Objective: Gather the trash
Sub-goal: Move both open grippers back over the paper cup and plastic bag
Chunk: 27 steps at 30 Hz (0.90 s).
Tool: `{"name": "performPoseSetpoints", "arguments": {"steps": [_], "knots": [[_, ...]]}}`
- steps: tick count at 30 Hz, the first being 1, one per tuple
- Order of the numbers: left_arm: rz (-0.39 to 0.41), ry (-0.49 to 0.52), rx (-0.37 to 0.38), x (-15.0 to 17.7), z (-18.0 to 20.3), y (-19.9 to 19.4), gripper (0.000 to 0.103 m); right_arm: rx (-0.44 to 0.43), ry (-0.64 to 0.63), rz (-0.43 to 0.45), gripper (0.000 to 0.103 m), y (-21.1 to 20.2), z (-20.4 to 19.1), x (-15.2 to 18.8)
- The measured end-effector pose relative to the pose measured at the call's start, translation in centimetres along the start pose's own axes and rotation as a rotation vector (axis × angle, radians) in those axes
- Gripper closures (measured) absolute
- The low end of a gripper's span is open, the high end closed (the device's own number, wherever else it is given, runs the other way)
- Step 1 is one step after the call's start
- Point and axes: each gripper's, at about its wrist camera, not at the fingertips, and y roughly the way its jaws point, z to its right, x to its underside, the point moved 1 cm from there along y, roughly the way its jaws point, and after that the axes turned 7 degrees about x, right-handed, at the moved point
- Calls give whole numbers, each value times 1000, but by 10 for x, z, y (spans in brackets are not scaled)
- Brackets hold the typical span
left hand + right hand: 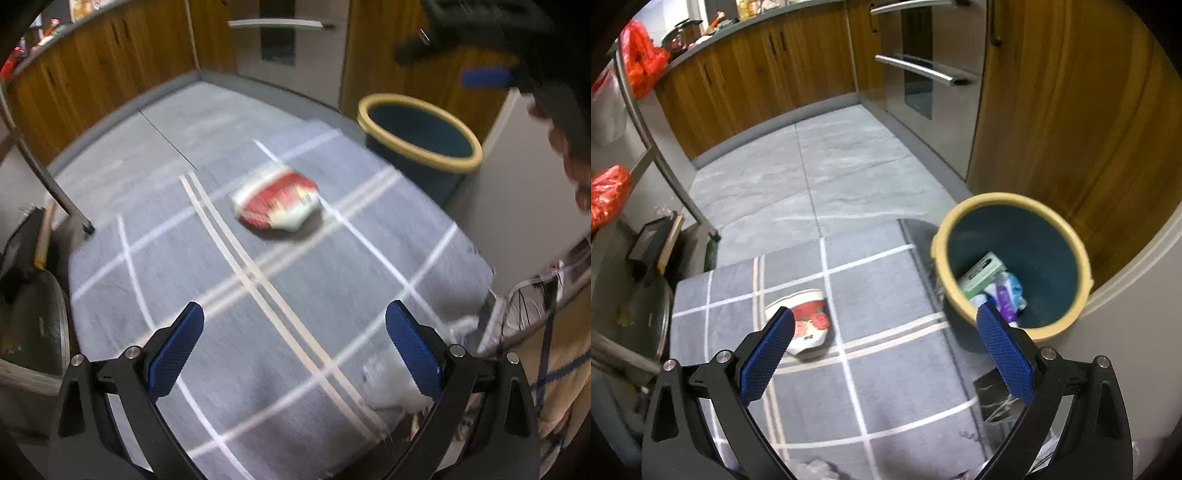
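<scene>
Grey rug (258, 350) with white grid lines covers the near floor; bare grey tile beyond it, wood cabinets (746, 77) and a steel oven (923, 62) at the far side.

Bin (1067, 236), dark blue with a yellow rim, stands at the rug's far right corner, against the cabinet. Already holds a green box (982, 273) and some purple and blue wrappers.

Crushed cup (279, 201), red and white, lies on its side mid-rug, left of the bin and well apart from it.

Left gripper (295, 345): fingers spread wide, empty, aimed at the cup from the near side. Right gripper (886, 345): also spread, empty, above the rug near the bin.

Likely step: fetch the cup. Best straddle its flattened body and close gently; it looks soft.

Metal rack leg (676, 184) at left, clear of the path. Small white scraps (391, 384) at the rug's near right edge remain.
</scene>
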Motion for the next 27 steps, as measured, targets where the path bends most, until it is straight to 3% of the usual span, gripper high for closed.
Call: {"name": "performPoseSetpoints", "arguments": {"steps": [4,11,13,15,18,27], "knots": [[-35,30,67,10,14,10,10,-18,3,-30,5,7,-14,1],[-132,83,230,23,43,27,46,-12,-58,-36,5,10,-32,3],[-150,106,229,25,48,32,63,-2,-66,-38,5,12,-33,3],[-159,119,223,26,51,35,89,1,-67,-42,5,14,-32,3],[-146,118,201,21,49,35,95,7,-68,-55,5,20,-31,2],[-87,84,127,6,28,24,98,-23,-19,-118,5,41,-33,-3]]}}
